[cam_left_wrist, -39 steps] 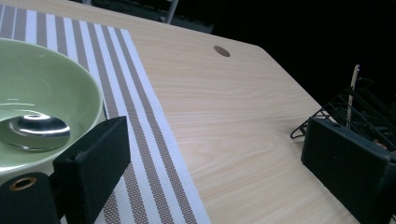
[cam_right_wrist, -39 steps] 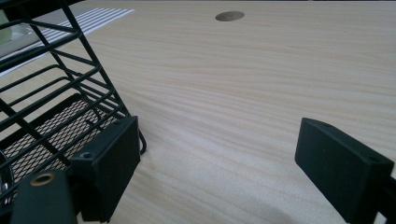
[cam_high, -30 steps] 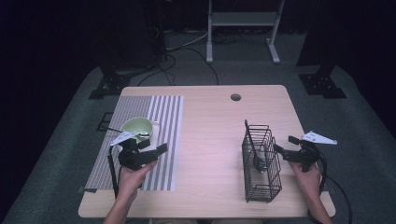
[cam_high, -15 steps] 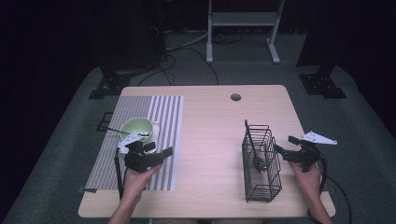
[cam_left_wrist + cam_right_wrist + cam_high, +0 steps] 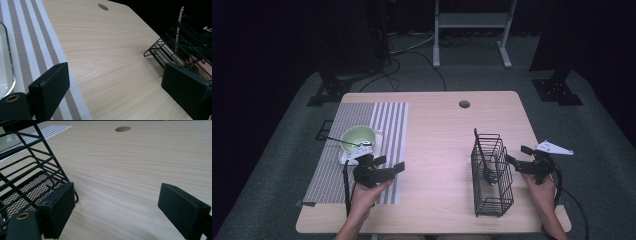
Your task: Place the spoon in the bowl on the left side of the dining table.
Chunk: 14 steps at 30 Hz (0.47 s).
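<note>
your left gripper (image 5: 388, 166) hangs over the striped mat (image 5: 362, 150) near its right edge, fingers released and wide apart with nothing between them. from above, the green bowl (image 5: 358, 137) sits just behind that gripper on a small white tray (image 5: 347, 159), with a thin dark utensil (image 5: 337, 140) resting across its rim. the left gripper view misses the bowl; it catches a sliver of the tray's glossy edge (image 5: 6, 72) at the far left, the mat's stripes, bare wood and, well off to the right, the wire basket (image 5: 180, 42) with a slim handle (image 5: 178, 30) standing up in it.

your right gripper (image 5: 517, 157) sits at the right side of the surface (image 5: 437, 135), just beside the basket (image 5: 491, 172), fingers also released and empty. from above you can see a utensil (image 5: 484, 160) standing in the basket, its handle leaning up past the rim. the right gripper view shows instead the basket's black wires and mesh floor (image 5: 27, 187) close against its left finger (image 5: 58, 206); whether they touch, you cannot tell. it also shows the round hole (image 5: 122, 129) in the wood and a far corner of the mat (image 5: 50, 131).
</note>
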### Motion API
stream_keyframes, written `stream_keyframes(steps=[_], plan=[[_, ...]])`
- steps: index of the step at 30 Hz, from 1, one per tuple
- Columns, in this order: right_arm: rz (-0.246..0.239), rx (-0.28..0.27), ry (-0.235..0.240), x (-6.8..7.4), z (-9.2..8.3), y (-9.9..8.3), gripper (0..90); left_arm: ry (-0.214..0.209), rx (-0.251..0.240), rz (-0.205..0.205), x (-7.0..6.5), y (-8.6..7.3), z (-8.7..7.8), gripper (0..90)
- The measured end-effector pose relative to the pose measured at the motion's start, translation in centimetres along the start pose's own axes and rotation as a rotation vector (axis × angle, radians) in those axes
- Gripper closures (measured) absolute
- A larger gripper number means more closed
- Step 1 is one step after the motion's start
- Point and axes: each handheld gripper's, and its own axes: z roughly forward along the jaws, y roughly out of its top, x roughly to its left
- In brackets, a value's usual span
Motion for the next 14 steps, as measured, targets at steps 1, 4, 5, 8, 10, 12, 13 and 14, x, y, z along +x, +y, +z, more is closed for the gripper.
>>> stream_keyframes(steps=[1,4,5,8,10,12,13,14], plan=[[-0.001,0.000,0.000,0.0,0.0,0.0,13.1,-0.002,0.002,-0.002,-0.1,0.0,0.1,7.3],[-0.001,0.001,-0.001,0.0,0.0,0.0,13.1,-0.011,0.004,-0.002,-0.4,-0.1,0.1,7.3],[-0.002,0.001,-0.001,0.0,0.0,0.0,13.0,-0.012,0.006,0.002,-0.5,-0.2,0.2,7.3],[-0.001,0.001,-0.004,0.0,0.0,0.0,13.1,-0.020,0.015,0.006,-0.6,-0.3,0.3,7.3],[-0.004,0.002,-0.005,0.1,0.0,0.0,13.1,-0.026,0.015,-0.001,-0.8,-0.4,0.3,7.3],[-0.005,0.001,-0.006,0.1,0.0,0.0,13.1,-0.031,0.016,-0.001,-1.0,-0.5,0.3,7.3],[-0.006,0.004,-0.004,0.1,0.0,0.0,13.1,-0.032,0.015,-0.001,-1.1,-0.5,0.3,7.3],[-0.006,0.005,0.001,0.0,0.1,0.0,13.0,-0.036,0.011,0.000,-1.2,-0.5,0.3,7.3]])
